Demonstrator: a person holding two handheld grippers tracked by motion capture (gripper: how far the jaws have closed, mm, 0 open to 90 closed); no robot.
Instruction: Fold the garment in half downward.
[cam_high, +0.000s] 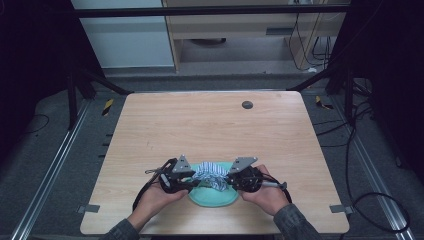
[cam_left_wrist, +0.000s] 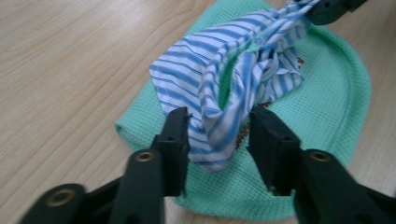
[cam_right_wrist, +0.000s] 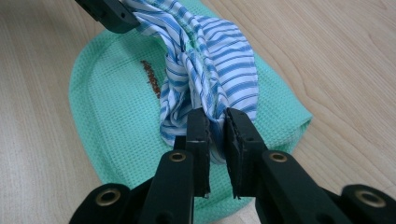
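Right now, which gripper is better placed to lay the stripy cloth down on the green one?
The right gripper. Its jaws pinch the striped cloth above the green cloth. The left gripper stands open around the cloth's other end, pads apart from it.

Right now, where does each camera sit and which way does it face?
High view: above the person's side, facing forward and down on the table; forearms and both hand-held grippers show.
Left gripper view: on the left hand-held gripper, along its parted jaws at the striped cloth.
Right gripper view: on the right hand-held gripper, jaws pinching the cloth.
All share the cloth and green towel.
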